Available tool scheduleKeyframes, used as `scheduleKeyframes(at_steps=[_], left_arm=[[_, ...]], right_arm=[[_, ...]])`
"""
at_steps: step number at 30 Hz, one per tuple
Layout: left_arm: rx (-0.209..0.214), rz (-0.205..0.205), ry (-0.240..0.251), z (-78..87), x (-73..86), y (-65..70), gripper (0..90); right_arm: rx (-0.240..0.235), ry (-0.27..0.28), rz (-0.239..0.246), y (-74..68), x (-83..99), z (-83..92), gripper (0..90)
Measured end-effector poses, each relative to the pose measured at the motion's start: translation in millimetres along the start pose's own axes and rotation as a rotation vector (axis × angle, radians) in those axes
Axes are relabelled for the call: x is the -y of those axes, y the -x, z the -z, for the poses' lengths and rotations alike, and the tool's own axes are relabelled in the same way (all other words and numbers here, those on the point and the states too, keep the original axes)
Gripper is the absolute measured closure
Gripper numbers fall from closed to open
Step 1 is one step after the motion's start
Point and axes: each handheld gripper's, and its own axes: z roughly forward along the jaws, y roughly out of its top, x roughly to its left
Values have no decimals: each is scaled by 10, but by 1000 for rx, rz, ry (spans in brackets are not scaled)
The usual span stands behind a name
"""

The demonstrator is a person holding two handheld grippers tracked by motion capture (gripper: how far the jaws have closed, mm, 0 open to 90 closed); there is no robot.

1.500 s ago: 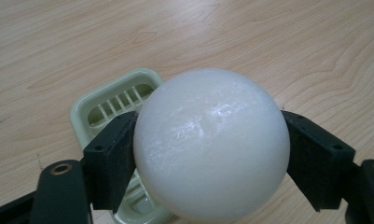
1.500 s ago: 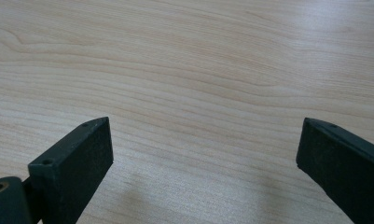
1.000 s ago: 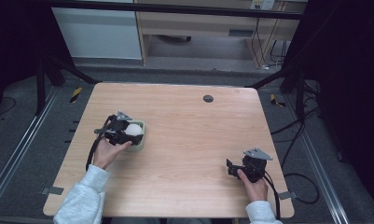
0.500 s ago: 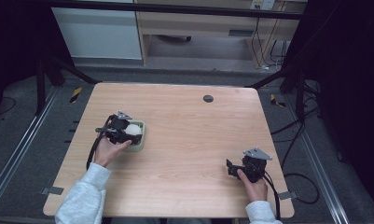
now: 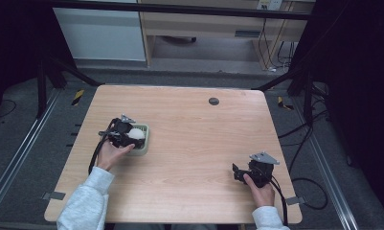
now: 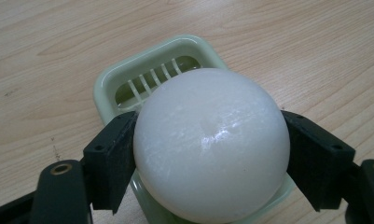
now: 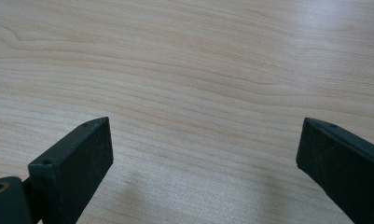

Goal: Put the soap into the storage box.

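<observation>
Over the green tray (image 6: pixel 111 81), left tongs (image 6: pixel 211 154) clamp the white ball (image 6: pixel 211 144).

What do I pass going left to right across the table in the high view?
Left gripper clamped on the white ball → pale green slotted dish under the ball → dark round spot at the table's far edge → right gripper, jaws open.

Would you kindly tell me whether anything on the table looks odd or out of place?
Nothing looks spilled or broken. The one mismatch is size: the white ball held by the left claw is about as wide as the green dish under it, so it would sit on top rather than in it.
</observation>
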Motion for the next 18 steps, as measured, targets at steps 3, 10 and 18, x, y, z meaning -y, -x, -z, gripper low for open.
scheduleKeyframes(at_steps=[3, 10, 18], left_arm=[[2, 5, -7, -13, 7, -1, 235], [0, 5, -11, -33, 20, -12, 235], [3, 11, -17, -53, 28, -7, 235]], right_arm=[[-1, 0, -1, -1, 0, -1, 40], [-2, -1, -3, -5, 0, -1, 40], [-3, -4, -3, -6, 0, -1, 41]])
